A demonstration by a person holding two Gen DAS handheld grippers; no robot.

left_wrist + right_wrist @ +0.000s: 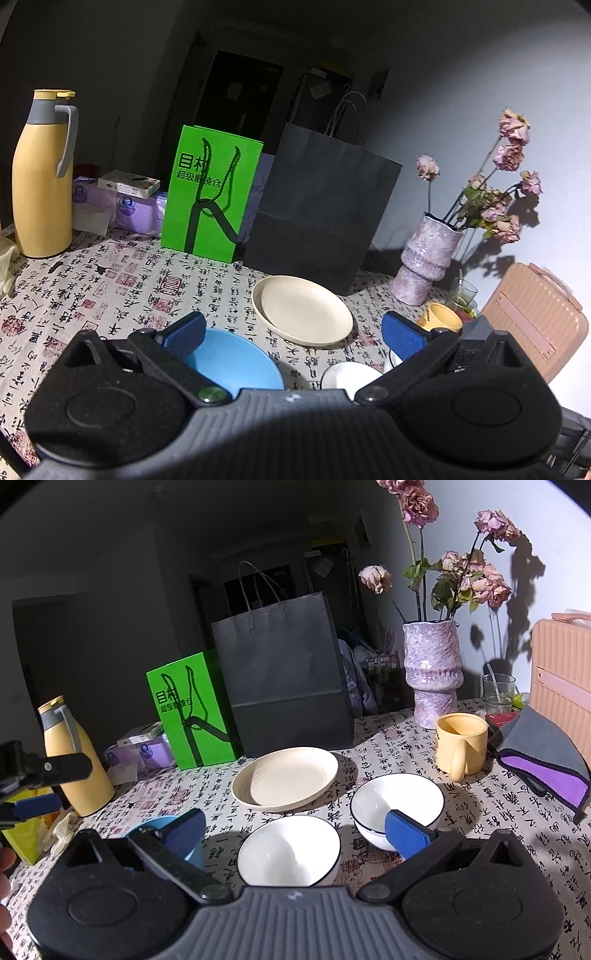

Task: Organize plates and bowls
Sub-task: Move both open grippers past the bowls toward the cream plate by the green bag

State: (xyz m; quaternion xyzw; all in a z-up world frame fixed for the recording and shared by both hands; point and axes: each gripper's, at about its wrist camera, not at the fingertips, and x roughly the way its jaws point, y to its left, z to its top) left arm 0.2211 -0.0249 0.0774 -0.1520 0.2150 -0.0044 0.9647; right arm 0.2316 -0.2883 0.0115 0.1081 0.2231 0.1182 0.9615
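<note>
Cream-coloured and shallow, the round plate (286, 781) lies flat on your calligraphy-printed tablecloth (498, 834), and everything else can be placed from it. Just in front of the cream plate sit two white bowls with thin dark rims: the nearer bowl (288, 853) stands upright between the fingers of your right gripper (295, 834), and the second white bowl (397, 806) stands beside it, toward the mug side, touching or almost touching it. A light blue bowl (232, 363) sits on the other side of the cream plate's near edge, partly hidden behind a blue finger pad.

Your left gripper (293, 332) hangs above the cloth with its fingers spread wide, holding nothing; the blue bowl is under its left finger. Your right gripper is likewise spread wide and empty, its blue pads (406, 832) clear of both white bowls.

Behind the cream plate stands a dark grey paper bag with cord handles (284, 679), with a bright green paper bag (188, 716) just beside it. Further that way stands a yellow thermos jug with a grey handle (42, 177). On the opposite side of the plate you have a yellow mug (460, 744), a mottled lilac ceramic vase (432, 675) of dried pink roses (476, 568), and a pink ribbed case (561, 672).
</note>
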